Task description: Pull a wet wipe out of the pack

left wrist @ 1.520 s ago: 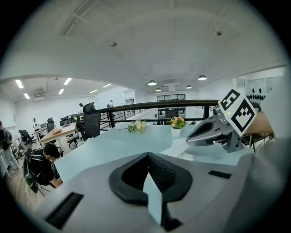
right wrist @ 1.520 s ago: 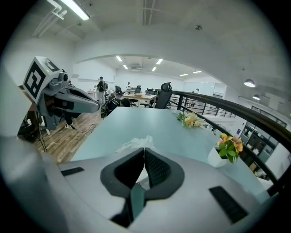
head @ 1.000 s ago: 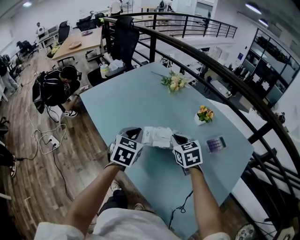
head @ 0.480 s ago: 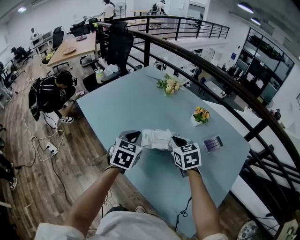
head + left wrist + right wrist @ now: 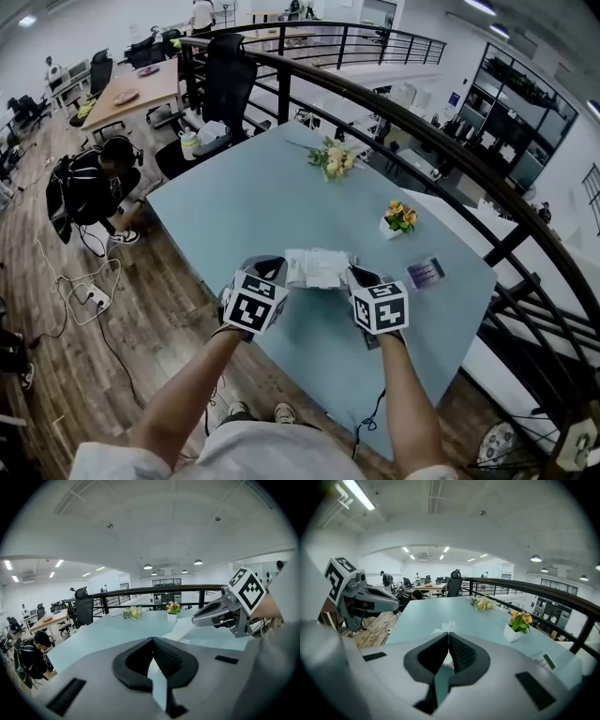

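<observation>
Head view: left gripper (image 5: 278, 272) clamps the pack (image 5: 317, 267), right gripper (image 5: 352, 274) pinches a wipe (image 5: 446, 628)

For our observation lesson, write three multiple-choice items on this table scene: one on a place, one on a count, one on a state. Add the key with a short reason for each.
1. Where is the wipe pack?
A. At the table's far corner.
B. Between the left tool and the right tool.
C. On the floor.

2. How many flower items stand or lie on the table?
A. One.
B. Four.
C. Two.

3. How do the right tool's jaws stand?
A. Shut on a white wipe.
B. Wide open and empty.
C. Shut on a cable.

Key:
1 B, the head view shows the pack lying between both tool tips.
2 C, there is a loose bouquet and a potted plant.
3 A, the jaws meet and the wipe sticks out past them.
</observation>
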Available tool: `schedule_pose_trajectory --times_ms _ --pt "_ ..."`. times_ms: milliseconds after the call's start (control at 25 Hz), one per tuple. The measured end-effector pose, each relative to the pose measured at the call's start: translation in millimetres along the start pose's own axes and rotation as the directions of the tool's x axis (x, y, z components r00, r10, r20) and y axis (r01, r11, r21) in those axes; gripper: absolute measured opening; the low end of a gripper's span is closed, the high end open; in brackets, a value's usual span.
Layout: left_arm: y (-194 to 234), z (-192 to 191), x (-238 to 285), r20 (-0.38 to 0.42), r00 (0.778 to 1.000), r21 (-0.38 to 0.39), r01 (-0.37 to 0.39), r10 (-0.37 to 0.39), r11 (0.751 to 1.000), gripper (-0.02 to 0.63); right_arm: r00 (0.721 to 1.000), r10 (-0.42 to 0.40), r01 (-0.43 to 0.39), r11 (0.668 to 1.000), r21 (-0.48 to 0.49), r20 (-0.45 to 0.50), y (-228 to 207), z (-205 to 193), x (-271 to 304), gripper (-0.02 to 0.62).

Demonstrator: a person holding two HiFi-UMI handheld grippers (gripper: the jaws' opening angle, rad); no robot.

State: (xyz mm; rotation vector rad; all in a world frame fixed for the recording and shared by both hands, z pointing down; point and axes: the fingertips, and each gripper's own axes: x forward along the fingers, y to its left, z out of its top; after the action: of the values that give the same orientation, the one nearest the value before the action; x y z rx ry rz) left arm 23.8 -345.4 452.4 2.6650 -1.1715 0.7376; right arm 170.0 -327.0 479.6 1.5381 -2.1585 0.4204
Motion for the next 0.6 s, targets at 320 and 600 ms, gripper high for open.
schedule_pose_trajectory --times_ms 320,600 --pt "-1 -1 -10 0.022 0.999 0.006 0.037 -0.037 0.999 -0.006 0.998 -0.06 0.059 0.997 0.039 0.021 9 0 -9 0.009" --pt "-1 -2 -21 0.038 0.998 0.021 0.055 -0.056 0.998 -0.006 0.994 -0.1 0.097 0.993 0.06 0.036 18 1 -21 0.009"
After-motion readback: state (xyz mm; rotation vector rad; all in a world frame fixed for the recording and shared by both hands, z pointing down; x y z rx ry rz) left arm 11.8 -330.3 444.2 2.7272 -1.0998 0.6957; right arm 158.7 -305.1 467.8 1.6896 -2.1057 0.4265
